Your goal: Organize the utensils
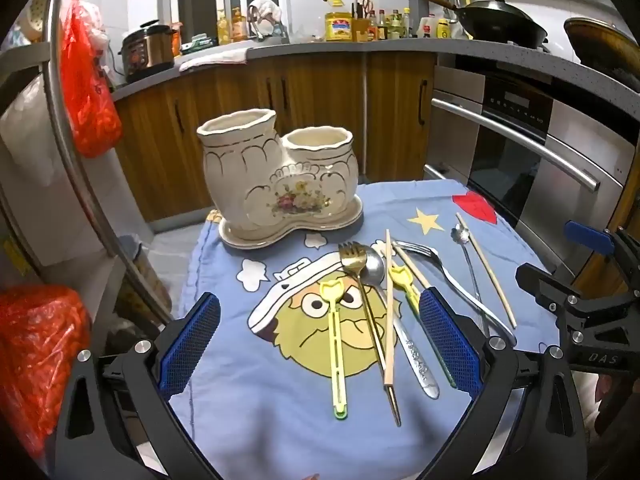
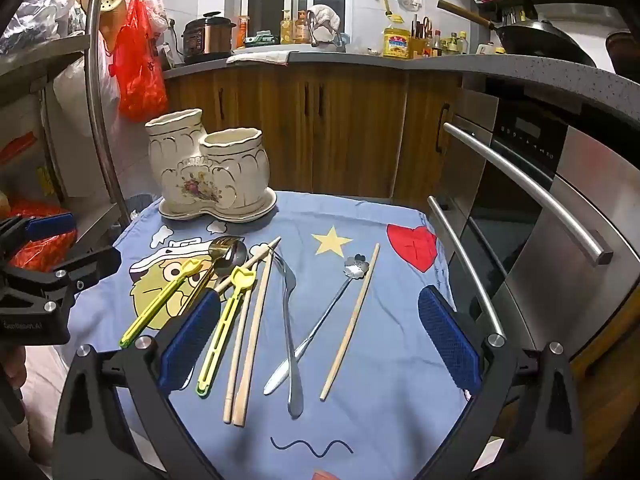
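The scattered metal, wooden and yellow plastic utensils [image 2: 256,320] lie on the blue cartoon-print cloth [image 2: 392,360] covering the table, below the wide-open, empty jaws of both the left gripper [image 1: 320,340] and right gripper [image 2: 320,340], each tilted downward, while the cream two-pot ceramic holder [image 1: 276,176] stands beyond them, its contents hidden.

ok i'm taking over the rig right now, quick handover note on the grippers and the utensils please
Left gripper: open, empty, above the cloth.
Right gripper: open, empty, also above the cloth.
Ceramic holder: at the far left of the blue cloth; no utensil shows above either rim.
Utensils lie loose on the cloth: gold fork, yellow scoops, chopsticks, silver fork, flower spoon.
Done: nothing sorted yet.
Left: put every utensil into the holder.
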### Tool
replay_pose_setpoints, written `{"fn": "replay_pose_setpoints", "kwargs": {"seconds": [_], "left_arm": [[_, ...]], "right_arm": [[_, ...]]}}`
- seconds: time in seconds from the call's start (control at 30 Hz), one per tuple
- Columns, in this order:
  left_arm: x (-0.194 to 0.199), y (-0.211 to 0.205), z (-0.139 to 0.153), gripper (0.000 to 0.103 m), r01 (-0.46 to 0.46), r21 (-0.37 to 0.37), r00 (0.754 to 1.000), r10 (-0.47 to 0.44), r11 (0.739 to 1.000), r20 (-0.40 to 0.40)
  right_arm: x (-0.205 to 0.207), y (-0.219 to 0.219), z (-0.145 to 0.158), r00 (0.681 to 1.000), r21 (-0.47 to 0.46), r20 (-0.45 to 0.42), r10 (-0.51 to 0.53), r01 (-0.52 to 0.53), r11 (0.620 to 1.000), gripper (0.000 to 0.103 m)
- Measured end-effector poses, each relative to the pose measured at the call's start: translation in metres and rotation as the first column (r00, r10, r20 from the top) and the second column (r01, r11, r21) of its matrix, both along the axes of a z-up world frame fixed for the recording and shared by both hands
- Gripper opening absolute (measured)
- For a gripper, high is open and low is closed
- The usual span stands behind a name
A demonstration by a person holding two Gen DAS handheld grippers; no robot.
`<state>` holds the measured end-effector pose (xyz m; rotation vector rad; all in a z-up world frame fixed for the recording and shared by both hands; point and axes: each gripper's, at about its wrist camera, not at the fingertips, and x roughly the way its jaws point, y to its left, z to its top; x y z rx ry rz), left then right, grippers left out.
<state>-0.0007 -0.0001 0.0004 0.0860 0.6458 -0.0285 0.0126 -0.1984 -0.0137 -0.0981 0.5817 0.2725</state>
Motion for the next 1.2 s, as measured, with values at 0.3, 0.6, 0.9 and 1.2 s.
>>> {"fn": "replay_pose_setpoints", "kwargs": {"seconds": [0.3, 0.6, 0.9, 1.2], "left_arm": [[0.002, 0.001, 0.002, 0.099, 0.0, 0.001, 1.0, 0.0, 1.0, -0.007], [0.003, -0.001, 0.003, 0.099, 0.002, 0.009, 1.0, -0.002, 1.0, -0.008], [0.004, -0.002, 0.007, 0.099, 0.001, 0.01, 1.0, -0.001, 1.0, -0.007], [0.005, -0.002, 0.009, 0.099, 0.001, 0.01, 1.0, -0.001, 1.0, -0.01]], "right_arm": [[0.004, 0.004, 0.0, 1.0, -0.002, 0.0, 0.002, -0.002, 1.0, 0.098], [0.002, 0.001, 0.003, 1.0, -0.003, 0.0, 0.001, -0.001, 1.0, 0.098], [0.004, 0.002, 0.004, 1.0, -0.003, 0.001, 0.002, -0.002, 1.0, 0.098], [0.004, 0.001, 0.008, 1.0, -0.004, -0.005, 0.005, -0.005, 1.0, 0.098]]}}
